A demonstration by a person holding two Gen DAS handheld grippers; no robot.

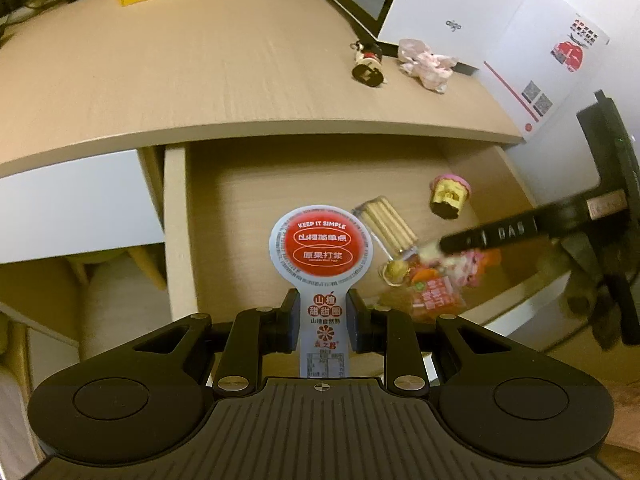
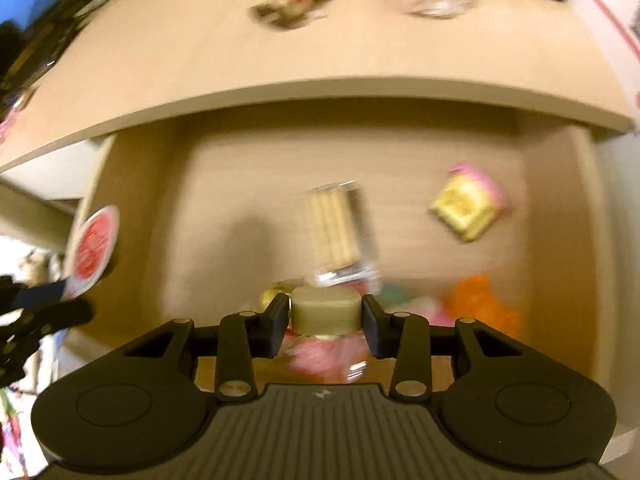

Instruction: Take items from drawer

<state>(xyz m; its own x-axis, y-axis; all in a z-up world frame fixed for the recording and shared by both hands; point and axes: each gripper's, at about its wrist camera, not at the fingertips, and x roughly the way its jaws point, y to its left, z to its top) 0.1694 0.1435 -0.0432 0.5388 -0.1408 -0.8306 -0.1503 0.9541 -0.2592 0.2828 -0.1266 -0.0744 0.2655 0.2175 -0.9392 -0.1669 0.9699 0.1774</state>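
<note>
**Both grippers loaded over the open drawer**

Our left gripper [image 1: 323, 322] is clamped on the stem of a white paddle-shaped snack pack with a red round label [image 1: 321, 248], holding it upright above the drawer's [image 1: 176, 216] left wall. Our right gripper [image 2: 325, 322] is closed on the pale round cap of a small jar [image 2: 324, 314] with pink contents, low over the drawer's near edge; that view is smeared, so we cannot say whether the jar has lifted clear of the pile beneath it.

On the desktop [image 1: 200, 80], toward its far right corner, we see a small dark figurine [image 1: 369, 67] and a crumpled pink wrapper [image 1: 426, 63] lying just beside each other. We judge these are already out.

Left inside the drawer: a clear box of sticks [image 1: 384, 224] near the middle, a pink and yellow cupcake-shaped toy [image 1: 449, 196] toward the right wall, and orange and red packets [image 1: 434, 292] heaped at the near edge.

We judge the task roughly halfway: two items in hand need setting on the desktop, and at least three remain to fetch.
</note>
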